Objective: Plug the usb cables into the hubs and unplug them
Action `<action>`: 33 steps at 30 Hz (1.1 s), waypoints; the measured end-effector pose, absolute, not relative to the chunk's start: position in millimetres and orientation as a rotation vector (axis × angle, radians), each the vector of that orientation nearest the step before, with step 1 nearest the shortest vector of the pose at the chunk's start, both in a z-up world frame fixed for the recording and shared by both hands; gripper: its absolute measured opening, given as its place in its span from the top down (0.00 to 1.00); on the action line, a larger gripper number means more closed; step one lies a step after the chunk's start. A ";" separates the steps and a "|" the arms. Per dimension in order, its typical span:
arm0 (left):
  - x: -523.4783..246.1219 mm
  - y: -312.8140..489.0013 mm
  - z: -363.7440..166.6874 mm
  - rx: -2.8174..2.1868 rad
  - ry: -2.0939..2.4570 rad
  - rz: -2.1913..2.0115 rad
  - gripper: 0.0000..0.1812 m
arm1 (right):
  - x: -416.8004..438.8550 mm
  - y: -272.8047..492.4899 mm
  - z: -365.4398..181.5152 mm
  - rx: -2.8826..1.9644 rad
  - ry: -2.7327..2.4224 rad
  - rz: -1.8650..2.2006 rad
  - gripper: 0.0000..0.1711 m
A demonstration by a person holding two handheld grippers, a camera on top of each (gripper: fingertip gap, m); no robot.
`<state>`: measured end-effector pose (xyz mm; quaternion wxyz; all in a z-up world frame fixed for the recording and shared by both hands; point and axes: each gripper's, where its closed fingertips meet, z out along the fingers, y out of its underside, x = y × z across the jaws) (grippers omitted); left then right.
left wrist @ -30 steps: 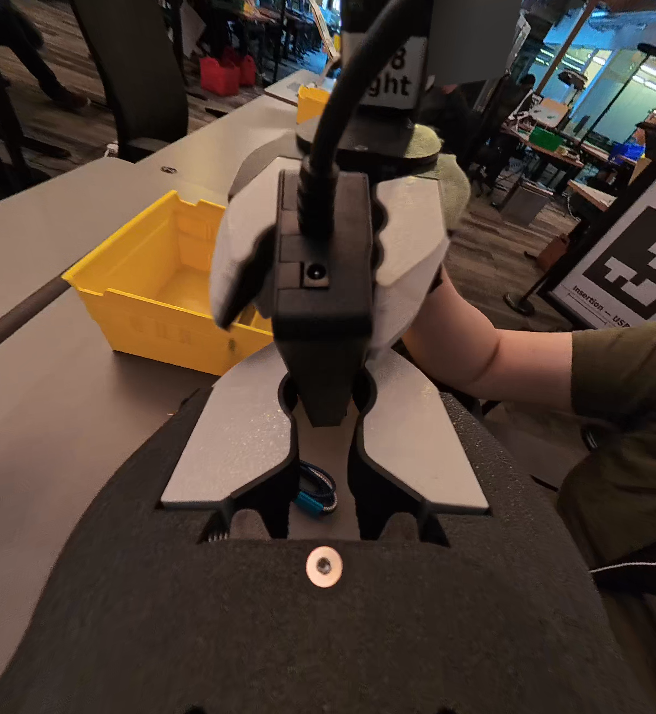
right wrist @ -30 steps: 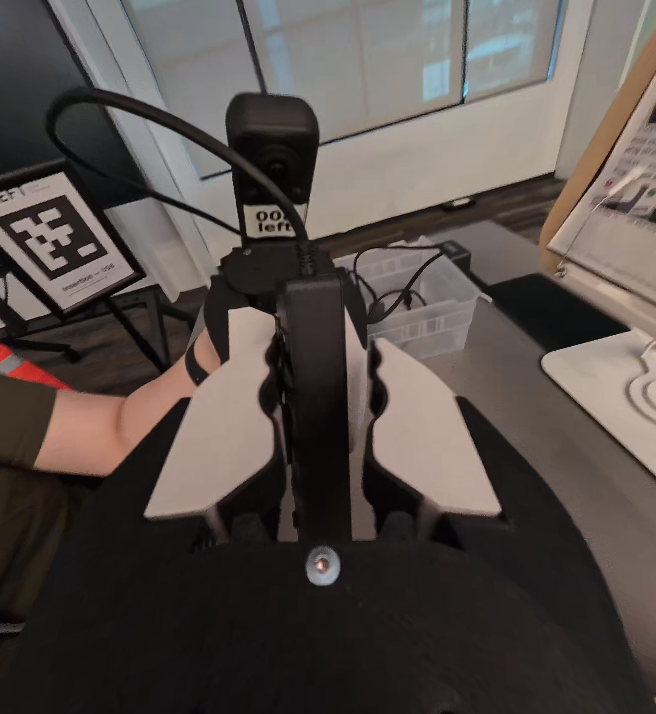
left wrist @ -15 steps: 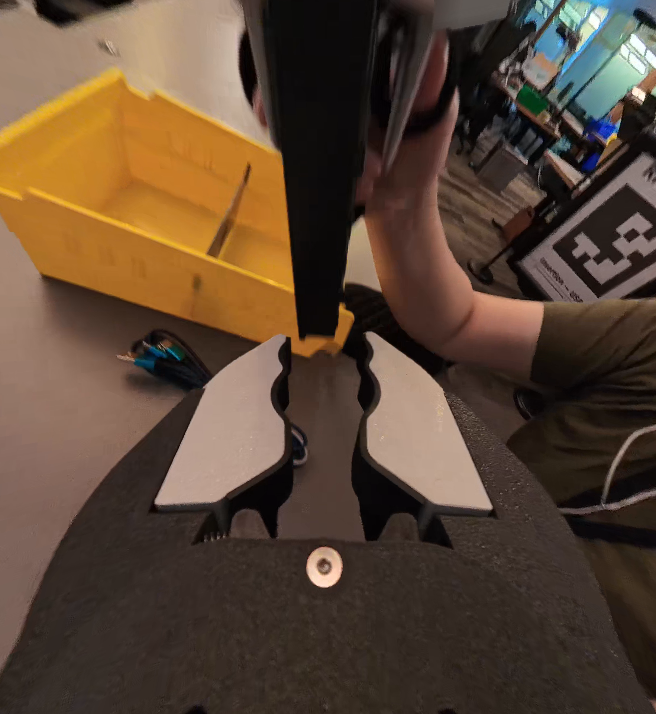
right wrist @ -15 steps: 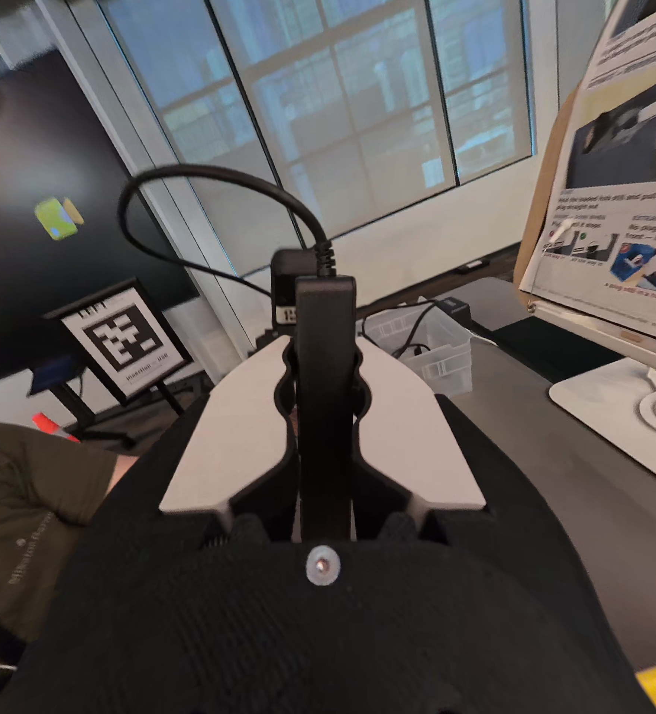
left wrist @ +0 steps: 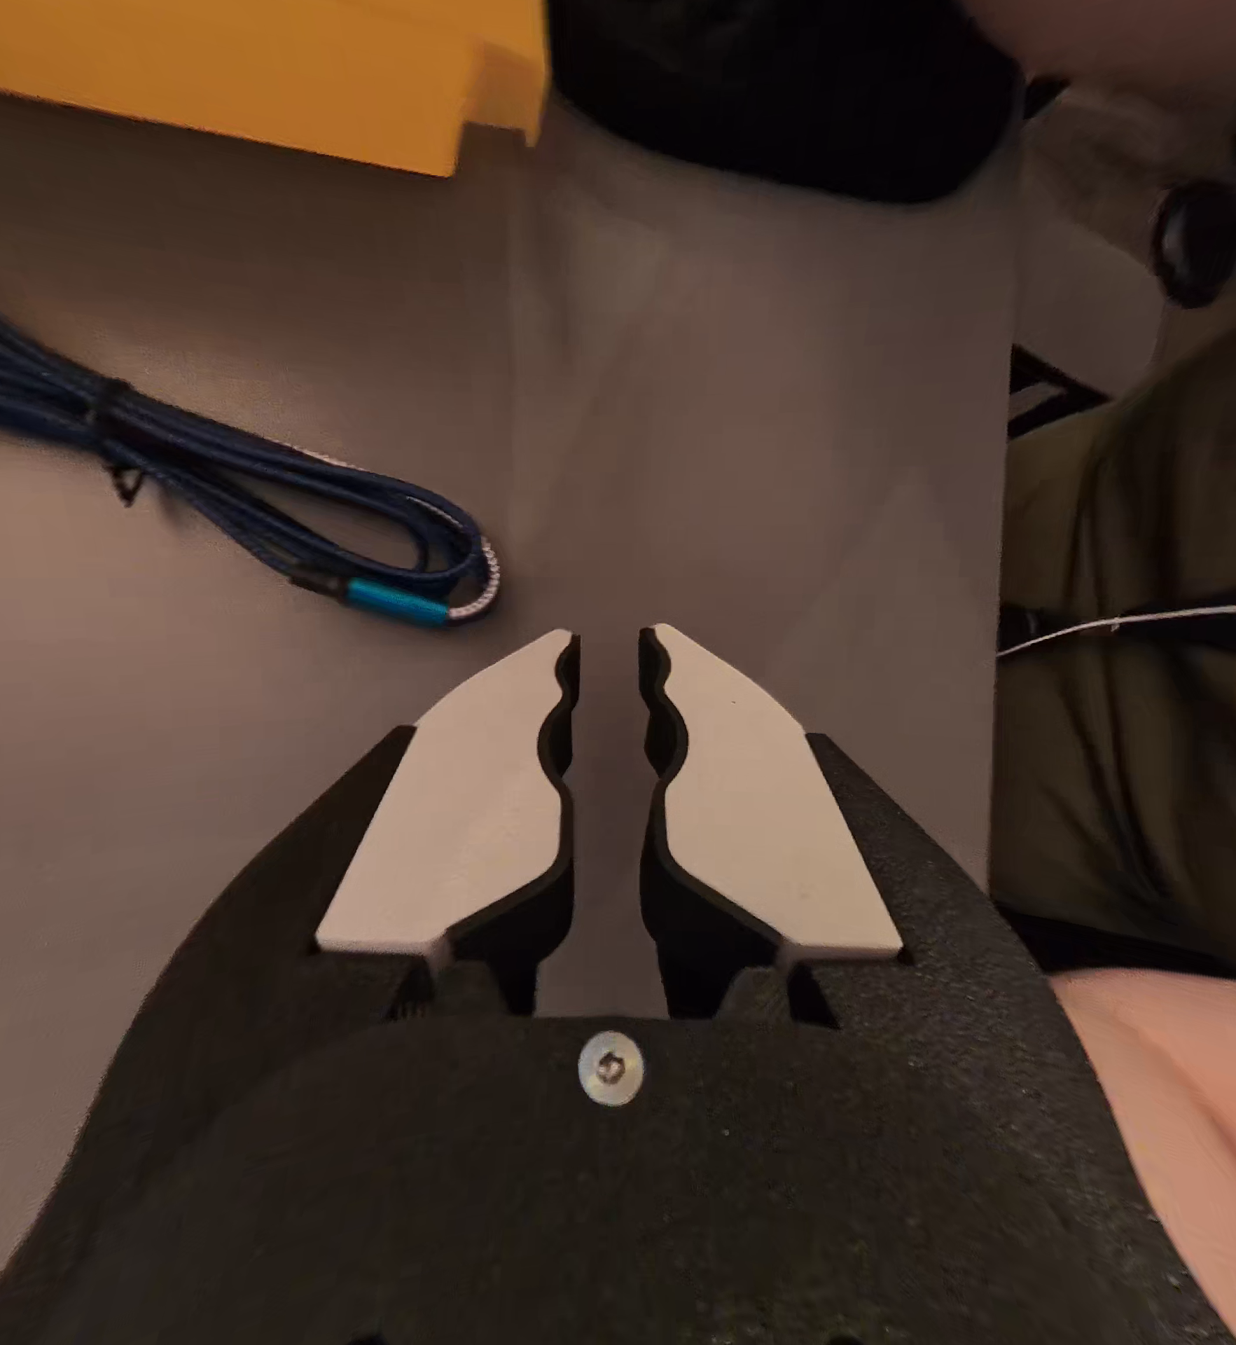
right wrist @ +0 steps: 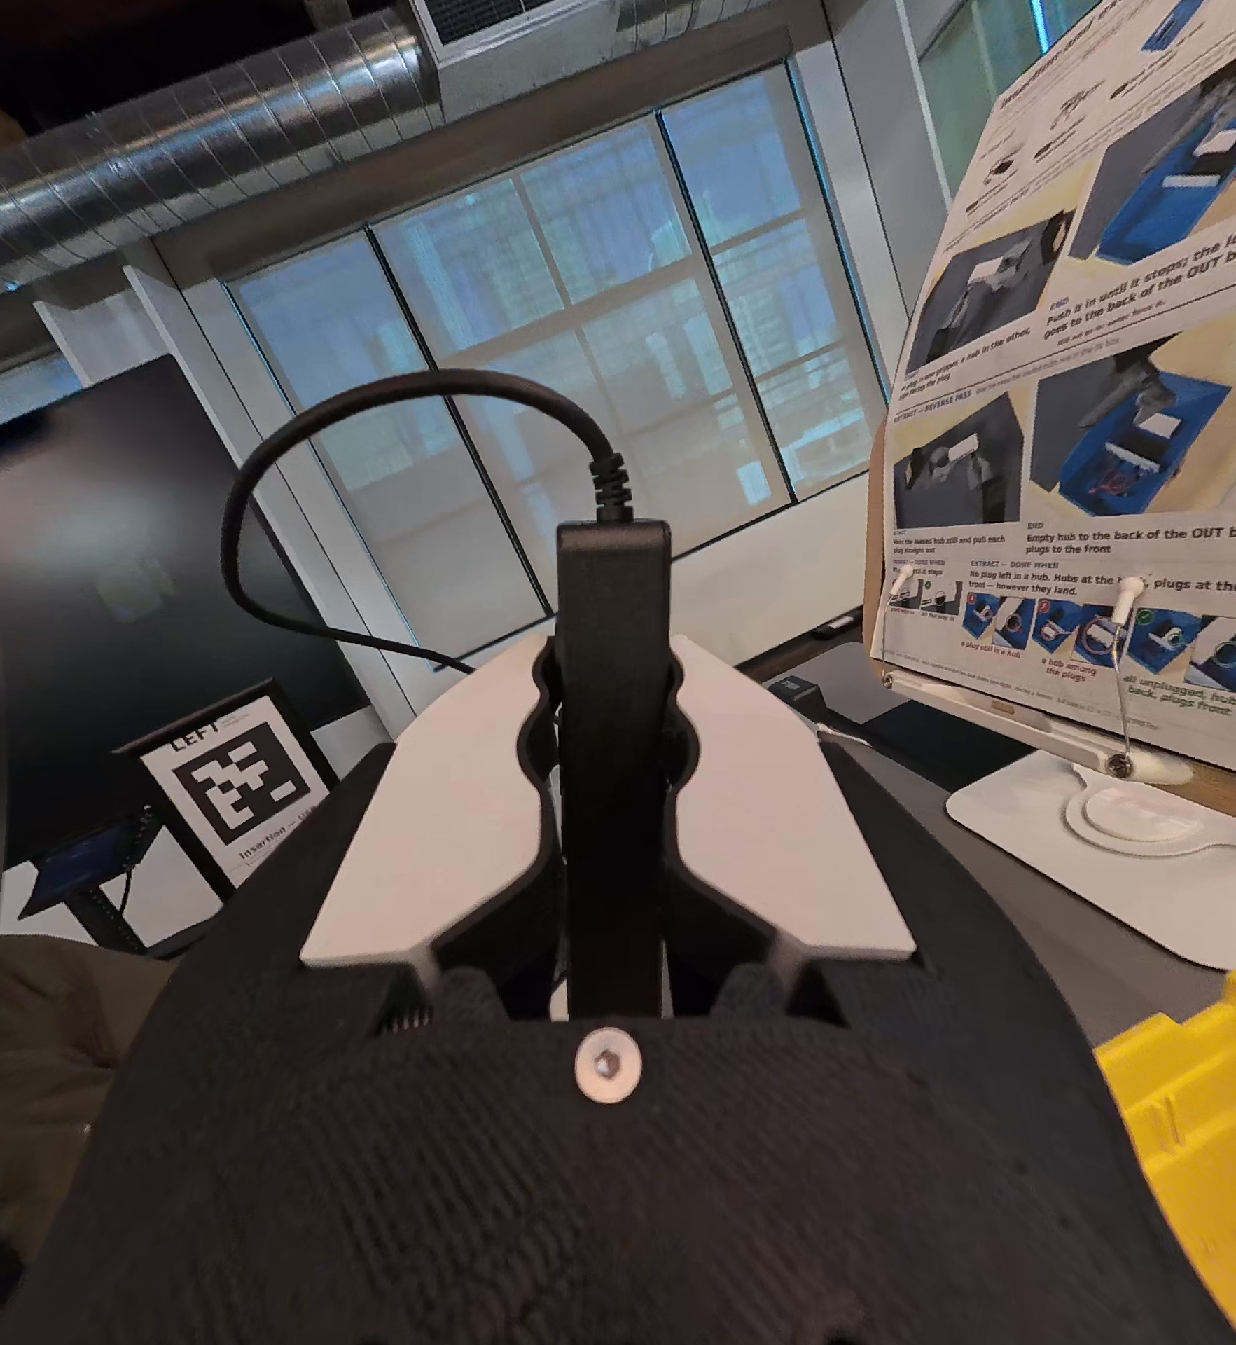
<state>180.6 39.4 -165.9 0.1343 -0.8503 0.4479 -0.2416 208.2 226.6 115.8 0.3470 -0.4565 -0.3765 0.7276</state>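
Matte black slab-shaped hub (right wrist: 613, 728) sits clamped in right gripper (right wrist: 611, 644) jaws; left gripper (left wrist: 607, 639) jaws parted, empty.

Printed lines and small photographs are carried by an instruction sheet (right wrist: 1080, 407), which is clipped on a white stand (right wrist: 1109, 859) at the right side of the table (right wrist: 1022, 939). Short writing and a black-and-white square code are borne by a framed sign (right wrist: 236, 779) beyond the table's far edge. Nothing readable is found in the left wrist view.
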 end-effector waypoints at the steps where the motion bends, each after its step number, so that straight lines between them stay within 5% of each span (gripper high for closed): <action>1: 181.3 33.0 -167.5 -2.423 1.321 -0.678 0.92 | 210.8 229.1 116.3 -1.183 -0.969 1.895 0.85; 7: 141.0 17.7 -102.0 -2.122 1.097 -0.457 0.90 | 216.3 240.0 112.9 -1.193 -0.953 1.882 0.85; 11: 31.3 64.2 -18.1 -1.915 0.659 0.086 0.75 | 217.4 242.8 112.7 -1.190 -0.943 1.905 0.85; 13: -24.7 78.2 11.2 -1.830 0.538 0.299 0.76 | 218.1 245.1 111.8 -1.193 -0.938 1.897 0.85; 17: -107.6 106.5 3.2 -1.995 0.553 0.591 0.70 | 222.2 247.2 112.1 -1.193 -0.936 1.896 0.85; 22: -155.6 117.4 -46.9 -2.308 0.560 0.629 0.77 | 232.0 253.0 114.2 -1.192 -0.914 1.887 0.85; 25: -154.6 111.8 -56.8 -2.408 0.516 0.521 0.99 | 236.3 258.4 113.4 -1.201 -0.901 1.869 0.85; 33: -153.1 127.5 69.5 -2.274 0.480 0.624 1.00 | 231.0 261.5 108.1 -1.228 -0.905 1.841 0.85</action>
